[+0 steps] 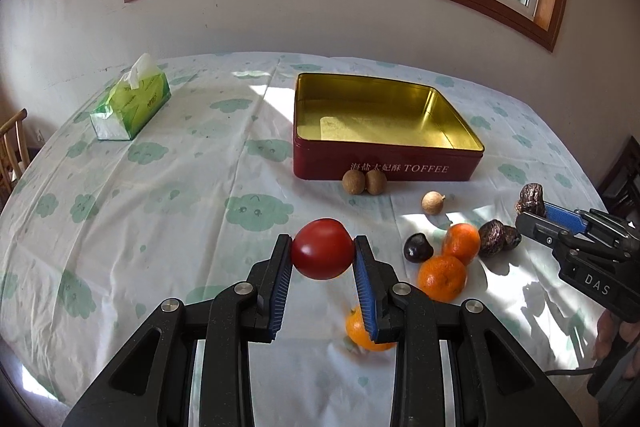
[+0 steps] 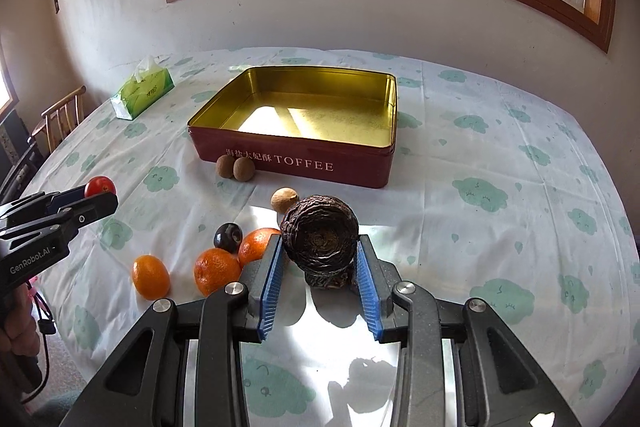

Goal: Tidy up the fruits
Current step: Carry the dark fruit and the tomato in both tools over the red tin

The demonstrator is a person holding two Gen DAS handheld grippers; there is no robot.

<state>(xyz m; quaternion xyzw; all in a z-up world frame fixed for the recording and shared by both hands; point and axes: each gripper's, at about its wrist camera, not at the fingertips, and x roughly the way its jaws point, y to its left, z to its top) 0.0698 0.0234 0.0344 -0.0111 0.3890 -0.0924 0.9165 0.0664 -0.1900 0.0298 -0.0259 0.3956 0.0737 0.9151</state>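
Left hand-held gripper (image 1: pixel 322 254) pinches red tomato (image 1: pixel 322 249) across its middle, aloft over bench (image 1: pixel 160 195). Tomato smooth, glossy, likely soft and slippery: light squeeze at widest part. Right hand-held gripper (image 2: pixel 320 259) clamps dark wrinkled fruit (image 2: pixel 319 239); skin looks stiff, ridged, grippy, probably light. Red toffee tin (image 2: pixel 304 163) empty beyond. Oranges (image 2: pixel 216 271), small brown fruits (image 2: pixel 235 169) loose on bench.

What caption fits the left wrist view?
Left claw holding a red tomato above the table, empty toffee tin ahead.
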